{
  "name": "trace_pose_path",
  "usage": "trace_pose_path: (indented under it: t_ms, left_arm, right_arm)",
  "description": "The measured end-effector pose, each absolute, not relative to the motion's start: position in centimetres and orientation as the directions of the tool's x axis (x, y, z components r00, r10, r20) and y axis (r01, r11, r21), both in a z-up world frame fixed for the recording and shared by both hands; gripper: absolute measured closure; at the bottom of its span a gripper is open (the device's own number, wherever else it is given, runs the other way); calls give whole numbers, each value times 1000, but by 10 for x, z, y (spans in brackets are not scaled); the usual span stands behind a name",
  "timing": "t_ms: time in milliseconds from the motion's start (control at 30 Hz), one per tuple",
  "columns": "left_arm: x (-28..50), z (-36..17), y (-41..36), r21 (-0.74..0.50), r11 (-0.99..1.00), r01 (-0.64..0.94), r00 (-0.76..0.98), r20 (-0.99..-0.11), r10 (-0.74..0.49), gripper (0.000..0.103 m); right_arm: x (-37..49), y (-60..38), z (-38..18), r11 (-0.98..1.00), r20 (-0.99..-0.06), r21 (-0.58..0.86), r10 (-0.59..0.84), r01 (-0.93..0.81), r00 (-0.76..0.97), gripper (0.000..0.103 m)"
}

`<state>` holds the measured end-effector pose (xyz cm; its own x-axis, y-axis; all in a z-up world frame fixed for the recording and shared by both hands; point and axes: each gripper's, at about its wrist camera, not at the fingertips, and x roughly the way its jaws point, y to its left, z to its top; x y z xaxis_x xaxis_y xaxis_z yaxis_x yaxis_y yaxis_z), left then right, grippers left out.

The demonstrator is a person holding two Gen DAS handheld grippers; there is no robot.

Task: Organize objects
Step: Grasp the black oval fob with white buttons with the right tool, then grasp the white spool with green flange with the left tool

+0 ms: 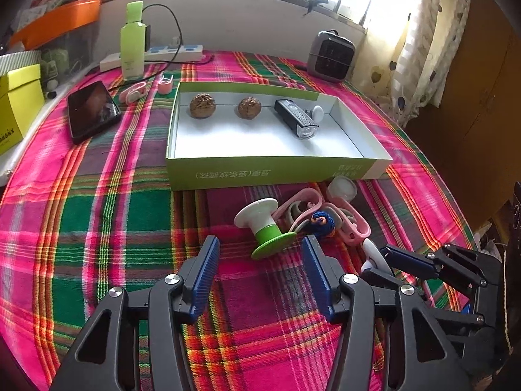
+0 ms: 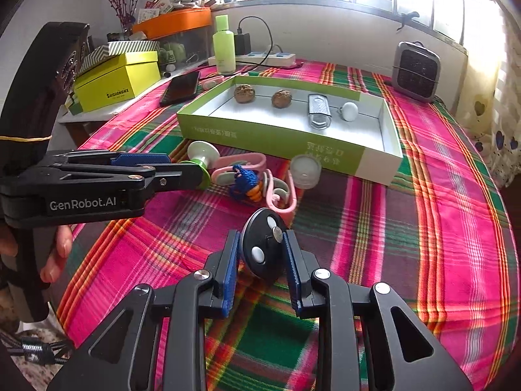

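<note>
A green-sided open box on the plaid cloth holds two walnuts, a black flashlight and a white knob. In front of it lie a white-and-green spool, pink clips, a blue knitted toy and a clear round lid. My left gripper is open, just short of the spool. My right gripper is shut on a black oval device with white buttons.
A black phone lies left of the box. A green bottle, a power strip, a yellow box and an orange bin stand at the back left. A small grey heater stands back right.
</note>
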<state>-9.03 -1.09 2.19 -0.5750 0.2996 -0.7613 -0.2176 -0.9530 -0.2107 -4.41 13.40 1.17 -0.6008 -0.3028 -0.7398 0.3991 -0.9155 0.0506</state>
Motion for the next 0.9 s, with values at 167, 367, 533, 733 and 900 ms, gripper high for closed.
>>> trace_pose_path:
  t_ms: [167, 367, 533, 733, 900]
  left_arm:
    - [-97, 20, -6, -200, -957, -209, -575, -767, 285, 51]
    - [-102, 14, -9, -190, -964, -186, -565, -782, 263, 51]
    - [-103, 14, -17, -183, -969, -168, -570, -784, 247, 51]
    - [-102, 17, -27, -168, -974, -152, -581, -782, 225, 51]
    - [-105, 12, -30, -154, -979, -134, -572, -795, 204, 51]
  right_arm:
    - [-43, 142, 12, -923, -739, 53, -293, 382, -607, 76]
    - [-44, 146, 12, -927, -736, 48, -285, 372, -614, 76]
    - [-45, 148, 11, -928, -734, 48, -284, 370, -617, 76]
    - [-46, 151, 11, -933, -730, 42, -272, 357, -627, 76]
    - [-47, 154, 11, -937, -728, 33, -260, 346, -634, 76]
